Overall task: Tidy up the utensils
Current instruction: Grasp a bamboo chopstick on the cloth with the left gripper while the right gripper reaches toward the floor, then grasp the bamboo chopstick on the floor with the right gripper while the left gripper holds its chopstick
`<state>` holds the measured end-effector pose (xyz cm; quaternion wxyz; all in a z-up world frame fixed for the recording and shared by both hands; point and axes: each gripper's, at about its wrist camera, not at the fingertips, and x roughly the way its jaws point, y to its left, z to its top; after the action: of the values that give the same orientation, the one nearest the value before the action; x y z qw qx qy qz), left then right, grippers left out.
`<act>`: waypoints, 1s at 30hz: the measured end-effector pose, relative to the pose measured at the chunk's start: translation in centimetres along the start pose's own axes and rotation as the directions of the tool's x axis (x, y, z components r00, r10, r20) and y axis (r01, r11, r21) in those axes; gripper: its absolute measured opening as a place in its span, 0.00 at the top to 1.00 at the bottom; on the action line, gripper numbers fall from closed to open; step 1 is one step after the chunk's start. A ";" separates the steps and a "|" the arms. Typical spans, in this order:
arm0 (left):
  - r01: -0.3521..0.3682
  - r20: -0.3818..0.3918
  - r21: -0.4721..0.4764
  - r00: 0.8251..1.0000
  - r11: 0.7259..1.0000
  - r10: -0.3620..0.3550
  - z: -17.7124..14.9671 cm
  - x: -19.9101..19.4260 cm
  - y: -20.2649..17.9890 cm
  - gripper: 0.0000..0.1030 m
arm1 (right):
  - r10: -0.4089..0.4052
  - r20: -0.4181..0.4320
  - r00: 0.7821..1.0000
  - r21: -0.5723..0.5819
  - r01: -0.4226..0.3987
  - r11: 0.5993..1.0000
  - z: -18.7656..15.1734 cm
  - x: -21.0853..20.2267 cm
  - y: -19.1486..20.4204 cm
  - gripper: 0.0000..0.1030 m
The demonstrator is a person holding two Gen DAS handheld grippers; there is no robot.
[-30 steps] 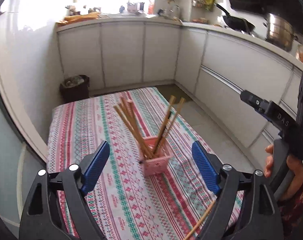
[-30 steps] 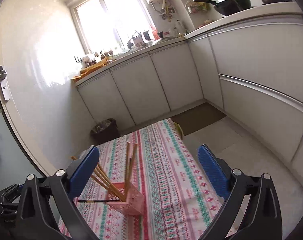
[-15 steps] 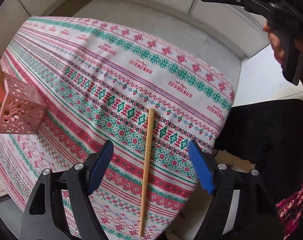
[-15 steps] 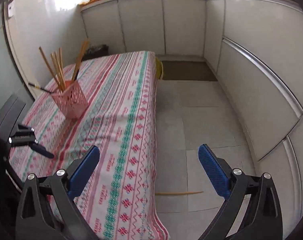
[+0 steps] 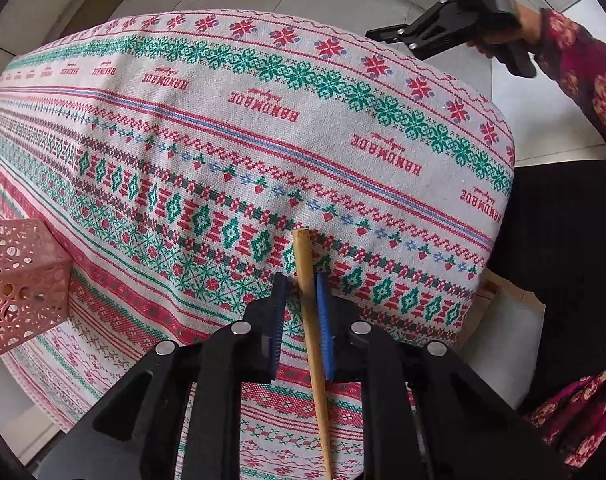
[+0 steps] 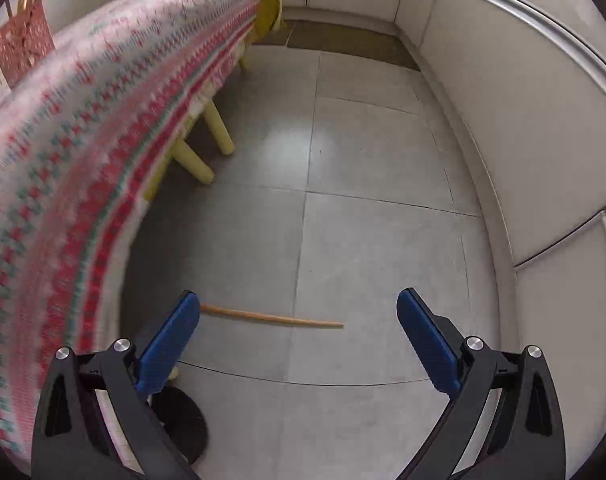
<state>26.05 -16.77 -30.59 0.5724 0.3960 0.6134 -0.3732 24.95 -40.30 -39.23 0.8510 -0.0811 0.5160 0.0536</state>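
A: What lighting do you have in the left wrist view?

B: Even, soft daylight. Your tablecloth [image 5: 231,148] is sharp, its weave legible, and shadows beneath the left gripper [image 5: 301,286] are faint. Expect heavy fisheye curvature and a black vignette at the corners.

A: And the right wrist view?

B: You get strong motion blur across the cloth edge [image 6: 75,168]. The floor tiles [image 6: 367,248] stay fairly sharp, with a pale glare patch [image 6: 295,140] on them. Under the table [image 6: 207,236] the shadow is deep. Cabinet lines [image 6: 535,56] bow outward toward the rim.
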 end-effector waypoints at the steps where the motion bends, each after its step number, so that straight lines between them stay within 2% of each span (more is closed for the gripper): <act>1: -0.003 0.003 0.000 1.000 1.000 0.003 0.0 0.1 -0.1 0.89 | 0.005 -0.013 1.000 -0.022 -0.005 1.000 -0.4 1.3 -0.4 0.08; 5: 0.021 0.003 -0.017 1.000 1.000 -0.021 0.0 0.3 -0.5 0.89 | 0.039 -0.122 0.992 -0.133 -0.055 0.990 -1.6 6.5 -1.1 0.15; 9: 0.058 -0.014 -0.030 0.998 0.998 -0.059 0.2 0.6 0.8 0.89 | 0.080 -0.221 0.972 -0.251 -0.136 0.958 -2.8 11.3 -0.3 0.15; 12: 0.075 -0.027 -0.045 0.997 0.996 -0.076 0.5 0.8 1.9 0.90 | 0.109 -0.309 0.945 -0.402 -0.234 0.885 -3.7 14.7 2.4 0.15; 14: 0.081 -0.031 -0.055 0.996 0.995 -0.083 0.9 1.0 2.5 0.90 | 0.125 -0.360 0.925 -0.505 -0.306 0.807 -4.3 16.6 4.9 0.17; 15: 0.086 -0.033 -0.062 0.996 0.994 -0.088 0.9 1.0 2.7 0.90 | 0.134 -0.370 0.919 -0.544 -0.331 0.771 -4.7 17.3 5.9 0.21; 16: 0.091 -0.036 -0.068 0.995 0.994 -0.094 1.0 1.1 3.1 0.90 | 0.150 -0.379 0.913 -0.556 -0.354 0.751 -4.7 17.9 6.6 0.22; 18: 0.097 -0.042 -0.075 0.994 0.992 -0.101 1.3 1.0 3.8 0.90 | 0.172 -0.392 0.904 -0.556 -0.381 0.738 -4.5 19.4 7.3 0.28; 20: 0.099 -0.049 -0.080 0.993 0.992 -0.103 1.6 1.1 4.1 0.90 | 0.209 -0.358 0.910 -0.559 -0.388 0.733 -3.8 20.0 7.5 0.30; 22: 0.105 -0.053 -0.086 0.993 0.991 -0.110 1.9 1.4 4.3 0.90 | 0.254 -0.342 0.905 -0.517 -0.407 0.753 -2.8 20.4 7.1 0.36; 23: 0.110 -0.054 -0.091 0.992 0.990 -0.115 2.2 1.7 4.7 0.90 | 0.263 -0.335 0.905 -0.515 -0.409 0.753 -2.3 20.5 7.0 0.42; 26: 0.125 -0.054 -0.107 0.990 0.986 -0.131 2.5 1.4 5.8 0.90 | 0.208 -0.315 0.926 -0.590 -0.363 0.721 -2.1 20.5 7.8 0.54; 28: 0.120 -0.053 -0.106 0.991 0.987 -0.126 2.5 1.3 6.0 0.90 | 0.206 -0.313 0.927 -0.588 -0.360 0.724 -2.2 20.3 8.2 0.70; 29: 0.117 -0.051 -0.106 0.991 0.987 -0.123 2.4 1.2 6.0 0.90 | 0.206 -0.320 0.925 -0.580 -0.363 0.729 -2.3 20.2 8.3 0.84; 30: 0.117 -0.047 -0.109 0.991 0.987 -0.123 2.3 1.2 6.1 0.90 | 0.197 -0.322 0.926 -0.569 -0.356 0.741 -2.4 20.1 8.5 0.88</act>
<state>32.49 -16.30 -32.01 0.5524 0.3371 0.6704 -0.3630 30.64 -32.28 -58.88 0.6904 -0.2829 0.5749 0.3358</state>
